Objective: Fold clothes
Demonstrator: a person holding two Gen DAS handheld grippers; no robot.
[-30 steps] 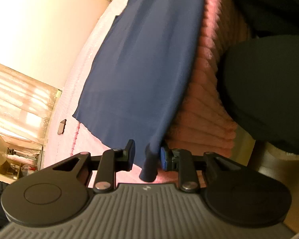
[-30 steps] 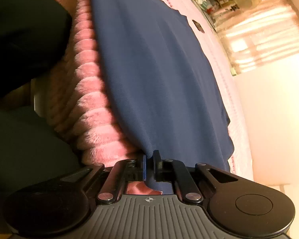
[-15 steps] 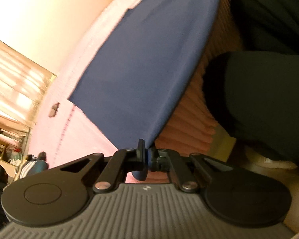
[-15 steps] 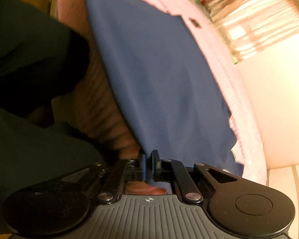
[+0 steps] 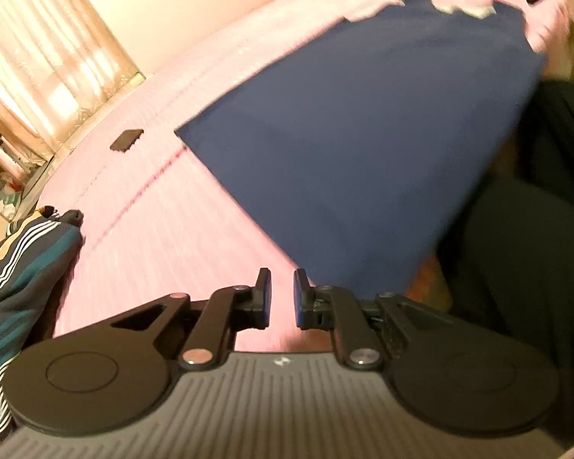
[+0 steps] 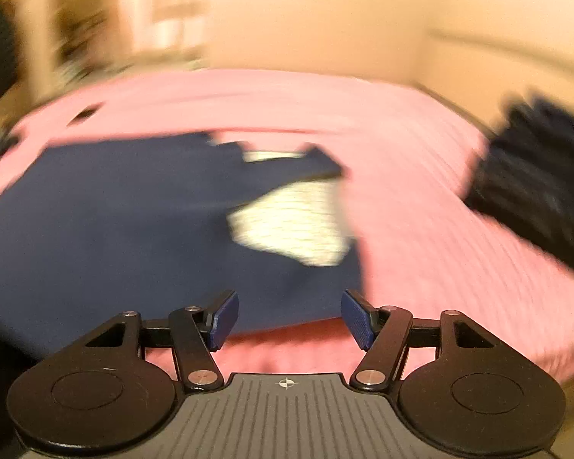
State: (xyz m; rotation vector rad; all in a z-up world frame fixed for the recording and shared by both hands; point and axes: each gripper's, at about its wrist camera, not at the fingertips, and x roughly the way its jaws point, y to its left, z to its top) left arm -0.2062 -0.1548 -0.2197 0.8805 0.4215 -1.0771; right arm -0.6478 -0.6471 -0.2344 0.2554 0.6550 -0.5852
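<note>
Folding is only partly done, judging by how things lie now. Landmark: navy garment [image 5: 363,145], spread flat on the pink bed [image 5: 164,229] w/ its near edge at the bed's front. Far left of it, a striped teal garment [image 5: 23,267] sits bunched at the bed's edge, prob. not folded yet. Small dark object [image 5: 126,140] lies just left of the navy garment's far corner. Left hand-held gripper [image 5: 282,293] hovers off its near left corner, jaws opening, narrow gap, nothing between them. Right hand-held gripper [image 6: 289,319] hangs over its near edge, jaws opening wide, empty. White patch [image 6: 292,225] shows on the garment's right part; view too blurred to tell what it is. Right of it, a dark heap [image 6: 547,176] waits.
</note>
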